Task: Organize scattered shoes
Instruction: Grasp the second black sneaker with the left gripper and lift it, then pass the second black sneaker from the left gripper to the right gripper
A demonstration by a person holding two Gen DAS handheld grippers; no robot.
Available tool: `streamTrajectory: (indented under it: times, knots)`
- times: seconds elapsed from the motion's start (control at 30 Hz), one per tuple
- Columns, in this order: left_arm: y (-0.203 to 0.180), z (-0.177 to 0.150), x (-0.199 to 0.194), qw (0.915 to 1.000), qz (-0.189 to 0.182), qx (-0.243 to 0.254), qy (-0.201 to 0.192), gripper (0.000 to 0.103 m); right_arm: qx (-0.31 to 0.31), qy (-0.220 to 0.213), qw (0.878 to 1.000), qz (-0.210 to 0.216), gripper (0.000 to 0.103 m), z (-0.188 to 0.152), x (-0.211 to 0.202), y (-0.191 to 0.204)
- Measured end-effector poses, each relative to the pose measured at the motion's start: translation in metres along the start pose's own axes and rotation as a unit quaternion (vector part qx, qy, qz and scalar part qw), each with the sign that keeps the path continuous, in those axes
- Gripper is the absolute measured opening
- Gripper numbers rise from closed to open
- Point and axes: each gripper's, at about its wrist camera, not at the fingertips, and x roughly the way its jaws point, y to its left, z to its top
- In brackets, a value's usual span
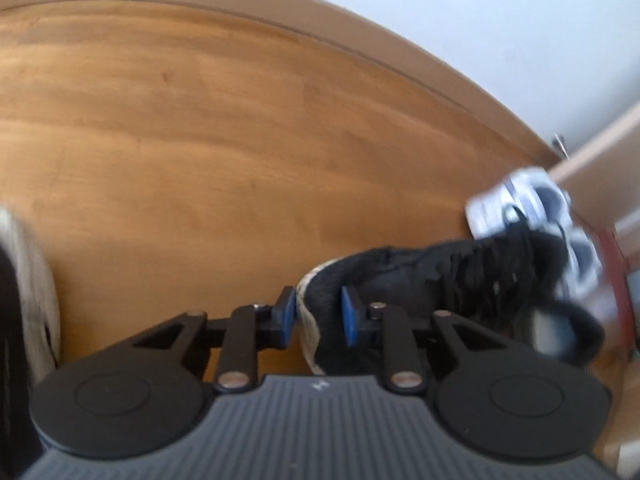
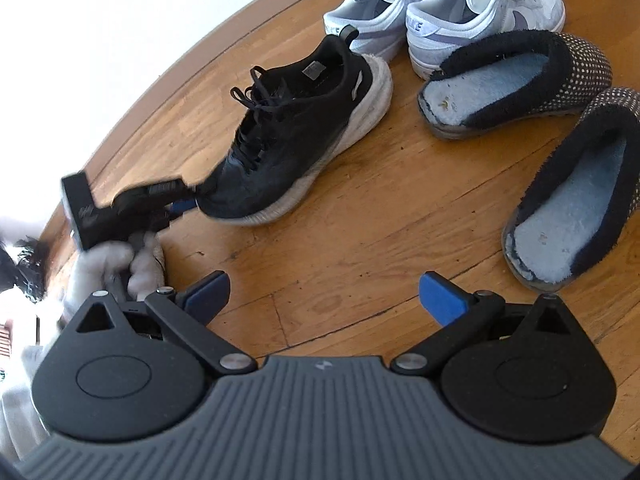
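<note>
A black sneaker (image 2: 292, 136) with a white sole lies on the wooden floor (image 2: 360, 208), its toe towards the left. In the left wrist view my left gripper (image 1: 318, 314) is shut on that sneaker's (image 1: 440, 280) toe, one blue pad on the sole edge and the other on the black upper. The right wrist view shows the same gripper (image 2: 186, 204) at the toe, held by a gloved hand (image 2: 116, 264). My right gripper (image 2: 324, 300) stands open over bare floor, nothing between its pads.
A pair of white sneakers (image 2: 440, 16) stands side by side beyond the black one. Two dark dotted slippers (image 2: 516, 84) (image 2: 576, 200) with blue lining lie at the right. A white wall (image 1: 480, 20) and skirting border the floor. A blurred pale and dark shape (image 1: 36, 292) is at the left edge.
</note>
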Motion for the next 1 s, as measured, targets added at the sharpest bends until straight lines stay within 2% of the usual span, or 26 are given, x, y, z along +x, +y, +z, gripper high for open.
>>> streamTrajectory:
  times: [0.03, 0.1, 0.13, 0.17, 0.2, 0.23, 0.3, 0.33, 0.4, 0.43, 0.47, 0.5, 0.53, 0.57, 0.63, 0.7, 0.8, 0.93, 0.97, 1.0]
  knots:
    - [-0.009, -0.018, -0.005, 0.9994, -0.013, 0.023, 0.022, 0.026, 0.002, -0.001, 1.0, -0.001, 0.103, 0.001, 0.001, 0.0]
    - [-0.017, -0.031, -0.011, 0.9979, -0.024, 0.045, 0.04, 0.029, 0.007, -0.005, 1.0, -0.005, 0.103, 0.004, 0.002, -0.001]
    - [-0.026, -0.038, -0.019, 0.996, -0.024, 0.076, 0.039, 0.033, 0.01, -0.006, 1.0, -0.006, 0.103, 0.005, 0.003, -0.001]
    - [-0.036, -0.041, -0.028, 0.9932, -0.006, 0.115, 0.017, 0.037, 0.013, -0.006, 1.0, -0.005, 0.103, 0.005, 0.003, -0.001]
    - [-0.039, -0.037, -0.03, 0.9919, 0.005, 0.127, -0.001, 0.051, 0.016, -0.005, 1.0, -0.003, 0.103, 0.005, 0.003, -0.001]
    - [-0.046, -0.032, -0.04, 0.9876, 0.024, 0.149, -0.043, 0.067, 0.015, -0.005, 1.0, -0.002, 0.103, 0.004, 0.003, 0.0]
    - [-0.056, -0.021, -0.047, 0.9808, 0.009, 0.168, -0.099, 0.087, 0.009, -0.004, 1.0, -0.001, 0.103, 0.002, 0.001, 0.002]
    - [-0.062, -0.014, -0.045, 0.9784, -0.005, 0.174, -0.111, 0.087, 0.007, -0.003, 1.0, -0.001, 0.103, 0.001, 0.0, 0.002]
    - [-0.074, 0.008, -0.022, 0.9797, -0.028, 0.169, -0.104, 0.086, 0.01, -0.001, 1.0, -0.002, 0.103, -0.003, 0.0, 0.0]
    - [-0.079, 0.02, -0.002, 0.9836, -0.04, 0.155, -0.083, 0.078, 0.016, 0.001, 1.0, -0.001, 0.103, -0.005, 0.0, -0.002]
    - [-0.08, 0.022, 0.005, 0.985, -0.043, 0.15, -0.073, 0.068, 0.02, 0.002, 1.0, 0.0, 0.103, -0.006, 0.0, -0.003]
    - [-0.082, 0.026, 0.019, 0.9878, -0.051, 0.138, -0.05, 0.034, 0.023, 0.004, 1.0, 0.001, 0.103, -0.007, 0.0, -0.004]
    - [-0.083, 0.025, 0.029, 0.9896, -0.061, 0.128, -0.022, 0.017, 0.026, 0.004, 1.0, 0.001, 0.103, -0.008, -0.001, -0.006]
    - [-0.083, 0.024, 0.036, 0.9906, -0.069, 0.118, -0.003, 0.015, 0.028, 0.005, 1.0, 0.002, 0.103, -0.009, -0.001, -0.007]
    - [-0.083, 0.021, 0.025, 0.9913, -0.052, 0.115, -0.038, 0.006, 0.031, 0.004, 1.0, 0.001, 0.103, -0.011, -0.003, -0.012]
    - [-0.079, 0.02, 0.013, 0.9924, -0.04, 0.103, -0.054, 0.005, 0.034, 0.003, 0.999, -0.002, 0.103, -0.012, -0.004, -0.017]
    - [-0.058, 0.016, -0.011, 0.9945, 0.002, 0.063, -0.084, 0.005, 0.045, 0.002, 0.999, -0.007, 0.103, -0.011, -0.004, -0.026]
    - [-0.026, 0.011, -0.038, 0.9968, 0.012, 0.05, -0.061, 0.012, 0.034, -0.001, 0.999, -0.005, 0.103, -0.008, 0.003, -0.023]
    - [-0.021, 0.009, -0.048, 0.9955, 0.015, 0.064, -0.068, 0.019, 0.022, -0.004, 1.0, -0.007, 0.103, -0.007, 0.006, -0.018]
    - [-0.018, 0.006, -0.062, 0.9931, 0.024, 0.082, -0.08, 0.037, 0.008, -0.008, 1.0, -0.007, 0.103, -0.004, 0.01, -0.011]
